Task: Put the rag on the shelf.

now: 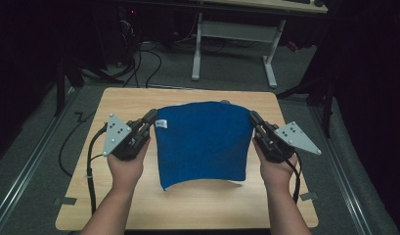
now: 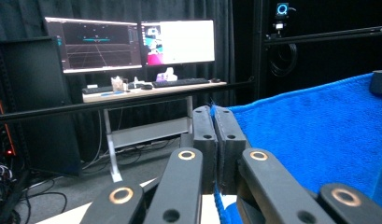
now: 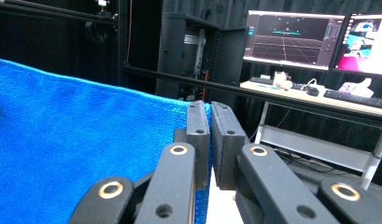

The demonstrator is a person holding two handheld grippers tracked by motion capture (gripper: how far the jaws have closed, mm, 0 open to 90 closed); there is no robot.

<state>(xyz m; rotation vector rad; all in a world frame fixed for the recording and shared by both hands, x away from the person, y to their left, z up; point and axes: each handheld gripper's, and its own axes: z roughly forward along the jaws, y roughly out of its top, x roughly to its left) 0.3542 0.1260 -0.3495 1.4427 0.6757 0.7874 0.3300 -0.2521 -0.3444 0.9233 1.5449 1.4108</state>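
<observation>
While the blue cloth (image 1: 202, 142) hangs stretched above the wooden table (image 1: 90, 205), the left gripper (image 1: 151, 119) clamps its far-left corner and the right gripper (image 1: 254, 119) clamps its far-right corner, near edge hanging free.

A blue towel (image 1: 202, 144) of soft, nubby terry cloth, matt with a fuzzy pile, hangs over a table (image 1: 188, 205) topped in pale, smooth wood-grain laminate with a low sheen. The left gripper (image 1: 149, 120) and right gripper (image 1: 254, 119) carry jaws of matt black plastic, their linkages set with shiny brass-coloured rivets, and each bears a flat grey metal plate, dull in finish. A small white fabric label (image 1: 162, 124) sits at the towel's corner. The floor (image 1: 36, 147) beyond looks like coarse grey carpet.
</observation>
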